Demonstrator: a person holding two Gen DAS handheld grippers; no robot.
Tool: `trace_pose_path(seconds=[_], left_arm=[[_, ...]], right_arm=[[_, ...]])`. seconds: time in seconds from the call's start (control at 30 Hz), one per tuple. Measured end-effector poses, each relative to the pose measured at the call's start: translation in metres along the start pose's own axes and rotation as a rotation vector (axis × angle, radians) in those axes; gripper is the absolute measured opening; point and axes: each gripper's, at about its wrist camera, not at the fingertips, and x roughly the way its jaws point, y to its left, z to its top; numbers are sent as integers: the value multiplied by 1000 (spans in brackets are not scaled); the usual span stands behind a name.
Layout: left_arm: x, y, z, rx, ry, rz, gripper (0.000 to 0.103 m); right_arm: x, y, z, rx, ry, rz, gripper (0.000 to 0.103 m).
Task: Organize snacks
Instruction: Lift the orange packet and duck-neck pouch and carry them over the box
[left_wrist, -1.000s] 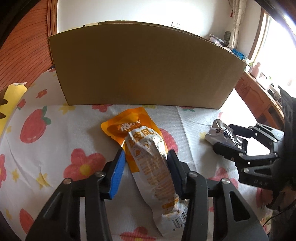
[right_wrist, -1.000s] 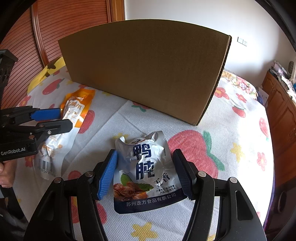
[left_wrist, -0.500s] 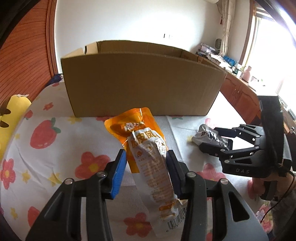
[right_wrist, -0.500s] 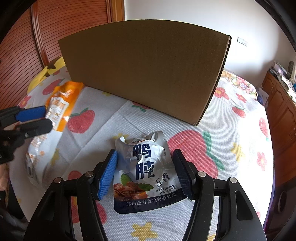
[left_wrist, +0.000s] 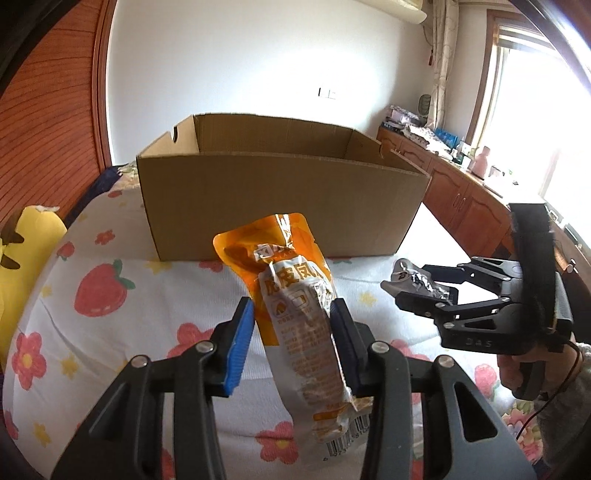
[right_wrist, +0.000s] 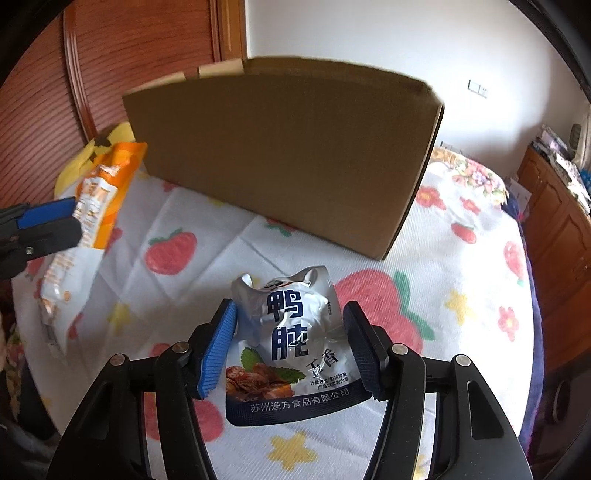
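While the left wrist camera looks over a bed spread with a strawberry-and-flower sheet (left_wrist: 110, 306), the left gripper (left_wrist: 291, 334) clamps an orange-and-white snack packet (left_wrist: 295, 317) between its blue pad and its dark pad. The packet hangs clear of the sheet, its orange end tilted toward an open cardboard box (left_wrist: 280, 203) that stands at the far edge of the bed. At the right edge of this view a hand (left_wrist: 517, 373) holds the right gripper (left_wrist: 413, 284), with a silver pouch (left_wrist: 410, 277) between its fingers. A yellow plush toy (left_wrist: 26, 243) lies at the bed's left edge.

From the right wrist camera, the right gripper (right_wrist: 291, 339) stands half-wide around the silver snack pouch (right_wrist: 291, 339), printed in blue characters. Its pads sit against the pouch's two side edges, and the pouch's far end curls up off the sheet (right_wrist: 461, 306). The box's (right_wrist: 280, 158) plain near wall rises just beyond. At the left edge the left gripper (right_wrist: 55, 221) shows the orange packet (right_wrist: 99, 206) pinched and raised above the bed.
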Motion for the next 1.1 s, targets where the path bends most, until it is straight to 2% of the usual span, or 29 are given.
trace_pose_path(seconds=[0.27,0.37,0.47,0.63,0.8,1.1], left_arm=[[-12,-1,22,48,-58,5,37],[-3,-2,24,70,-42,12,33],[8,1,20,55,-20,-2,30],[-3,1,22,32,-73,-39,29],[-25,-2,47,42,-142,-67,29],[-29,2,114,108,-239,-23,29]], right_arm=[[-48,6,21,-26,-98,5,61],[-61,7,27,-25,-130,12,61],[-62,10,30,-25,-138,17,61],[-61,13,27,-25,-144,17,61],[-74,8,35,-22,-180,17,61],[-94,-3,84,-42,-274,6,61]])
